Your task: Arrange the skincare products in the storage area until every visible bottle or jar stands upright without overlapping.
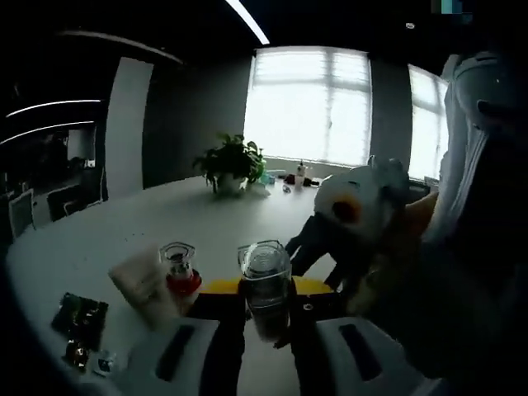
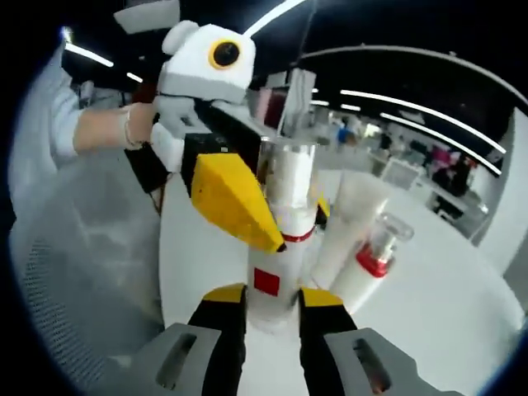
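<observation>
Two tongs work one tall white bottle w/ clear cap and red band (image 2: pixel 280 239), upright on the white table (image 2: pixel 445 305): right tongs (image 2: pixel 272 318) closed on its base, left tongs (image 1: pixel 268 318) look clamped on its upper part. Step: standing it beside the small clear-capped, red-collared bottle (image 2: pixel 373 252) and white tube (image 2: pixel 351 214), just right of it. Next, prob. release w/o tipping, keep apart.

An office meeting room: big white table (image 1: pixel 99 239); potted plant (image 1: pixel 231 163); wide windows (image 1: pixel 309 103); ceiling light strips (image 2: pixel 421 103).
</observation>
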Action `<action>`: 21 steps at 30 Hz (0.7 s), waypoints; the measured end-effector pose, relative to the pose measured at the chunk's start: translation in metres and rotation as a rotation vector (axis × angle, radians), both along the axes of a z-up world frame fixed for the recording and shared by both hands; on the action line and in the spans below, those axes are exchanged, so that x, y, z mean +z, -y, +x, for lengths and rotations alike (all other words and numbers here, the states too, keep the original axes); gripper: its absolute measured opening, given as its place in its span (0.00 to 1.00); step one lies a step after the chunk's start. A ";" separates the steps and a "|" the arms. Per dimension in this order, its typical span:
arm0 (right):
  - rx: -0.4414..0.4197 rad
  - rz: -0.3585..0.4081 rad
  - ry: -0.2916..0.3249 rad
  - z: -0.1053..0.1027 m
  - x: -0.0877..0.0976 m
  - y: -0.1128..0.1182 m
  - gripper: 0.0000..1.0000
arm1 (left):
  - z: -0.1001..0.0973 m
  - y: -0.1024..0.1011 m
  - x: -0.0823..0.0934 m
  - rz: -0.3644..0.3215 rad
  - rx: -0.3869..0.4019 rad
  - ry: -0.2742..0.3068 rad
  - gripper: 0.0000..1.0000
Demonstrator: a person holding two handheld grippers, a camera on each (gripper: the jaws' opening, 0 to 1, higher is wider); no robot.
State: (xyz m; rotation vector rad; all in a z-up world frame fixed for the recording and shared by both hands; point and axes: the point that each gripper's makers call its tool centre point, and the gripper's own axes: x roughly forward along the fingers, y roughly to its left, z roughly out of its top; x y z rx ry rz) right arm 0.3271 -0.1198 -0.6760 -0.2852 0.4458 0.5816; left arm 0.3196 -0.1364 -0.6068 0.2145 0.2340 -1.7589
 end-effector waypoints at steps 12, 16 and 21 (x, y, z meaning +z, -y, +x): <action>0.051 0.033 0.016 -0.001 -0.007 -0.004 0.16 | -0.012 0.001 -0.005 0.014 -0.109 0.085 0.15; -0.020 0.034 0.021 0.009 -0.014 -0.001 0.16 | 0.001 0.002 -0.014 0.035 -0.051 0.103 0.15; -0.087 0.013 0.027 0.020 -0.021 0.004 0.16 | 0.012 0.003 -0.020 0.018 0.021 0.098 0.14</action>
